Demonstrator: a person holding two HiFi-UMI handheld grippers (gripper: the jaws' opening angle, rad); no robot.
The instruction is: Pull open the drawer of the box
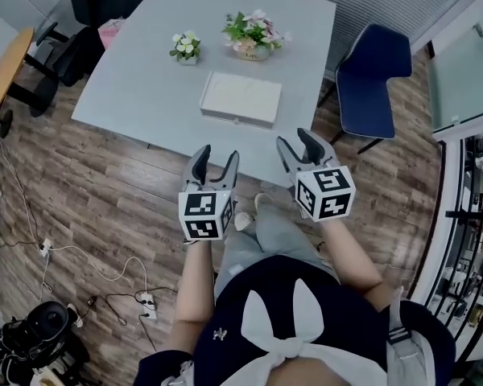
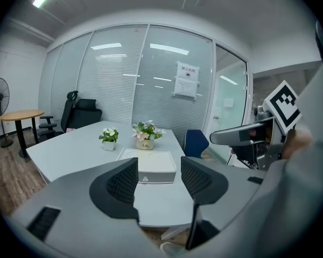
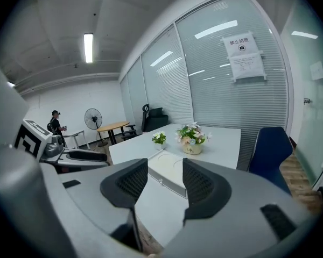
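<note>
Head view: box lies near table edge.

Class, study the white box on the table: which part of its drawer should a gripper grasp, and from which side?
The small knob at the middle of the drawer front, approached level from the table's near edge. It alone stands out from that flat face, which looks toward that edge; the open left gripper lines up with it.
</note>
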